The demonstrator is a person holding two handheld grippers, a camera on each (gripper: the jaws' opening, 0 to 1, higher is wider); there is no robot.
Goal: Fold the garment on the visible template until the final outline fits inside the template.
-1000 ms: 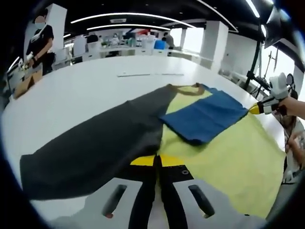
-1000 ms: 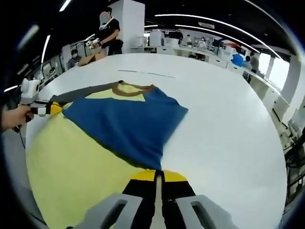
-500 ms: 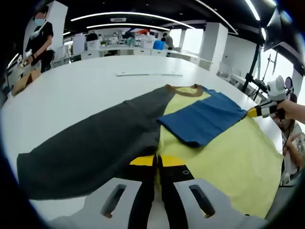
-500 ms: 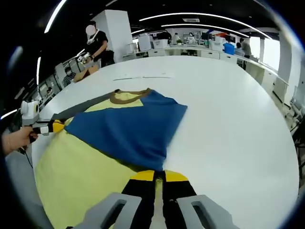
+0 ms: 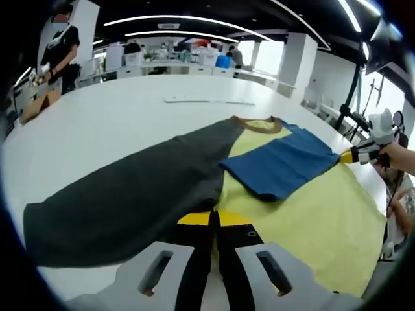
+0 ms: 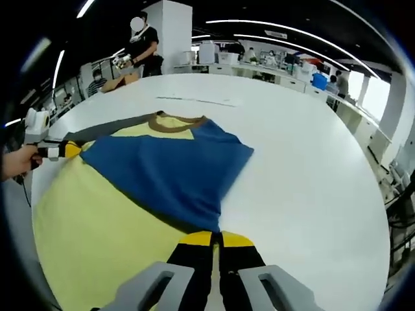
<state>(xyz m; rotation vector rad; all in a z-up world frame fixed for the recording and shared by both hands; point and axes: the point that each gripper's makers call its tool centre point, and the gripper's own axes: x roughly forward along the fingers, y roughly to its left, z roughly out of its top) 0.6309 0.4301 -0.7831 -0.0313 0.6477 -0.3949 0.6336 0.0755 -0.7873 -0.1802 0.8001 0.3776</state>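
The garment lies flat on the white table: yellow body, dark grey sleeve spread left, blue sleeve folded across the chest, brown collar. My left gripper is shut on the hem where grey meets yellow. In the right gripper view the same garment shows its blue sleeve, yellow body and collar. My right gripper is shut on the garment's edge below the blue sleeve. Each gripper appears in the other's view, the right gripper and the left gripper.
A thin pale strip lies on the table beyond the collar. A person stands at the far end by a cardboard box. The table edge runs close behind the yellow body. Bare tabletop spreads right of the blue sleeve.
Both views have shifted slightly with the hands. The garment's lay looks the same, and both grippers stay shut on its edge.
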